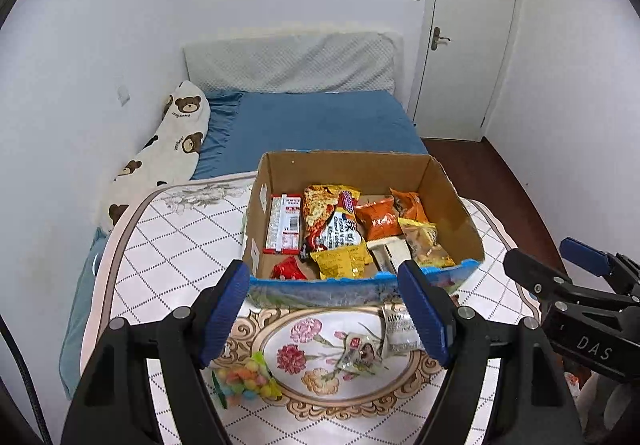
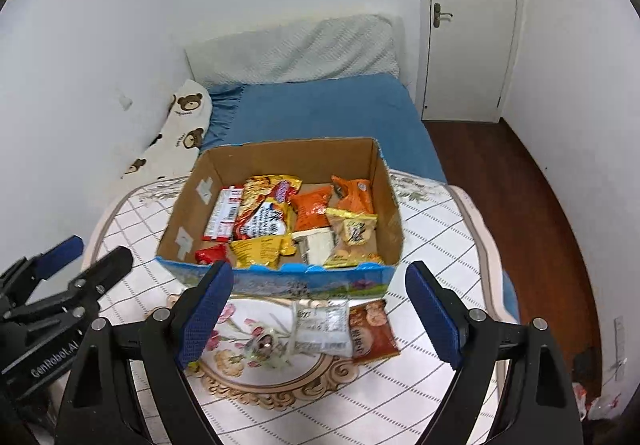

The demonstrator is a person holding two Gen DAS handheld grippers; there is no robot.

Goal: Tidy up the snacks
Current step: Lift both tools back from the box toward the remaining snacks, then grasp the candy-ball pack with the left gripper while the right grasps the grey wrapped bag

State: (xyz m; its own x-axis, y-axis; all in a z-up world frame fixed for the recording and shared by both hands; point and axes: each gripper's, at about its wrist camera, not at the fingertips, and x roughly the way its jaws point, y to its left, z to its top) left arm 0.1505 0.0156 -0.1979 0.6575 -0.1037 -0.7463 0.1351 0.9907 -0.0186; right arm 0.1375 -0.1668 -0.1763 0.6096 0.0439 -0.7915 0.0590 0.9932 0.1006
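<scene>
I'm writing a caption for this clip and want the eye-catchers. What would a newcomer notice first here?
First, the open cardboard box in the middle of the floral table, packed with bright orange, yellow and red snack packets. In front of it a few snacks lie loose: a clear white packet, a brown packet beside it, and a bag of coloured candy balls. Both grippers, left and right, hover open and empty.

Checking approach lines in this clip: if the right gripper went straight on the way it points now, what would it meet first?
Probably the near blue wall of the cardboard box, or the clear snack packet lying before it; depth is unclear. The right gripper is open and empty.
</scene>
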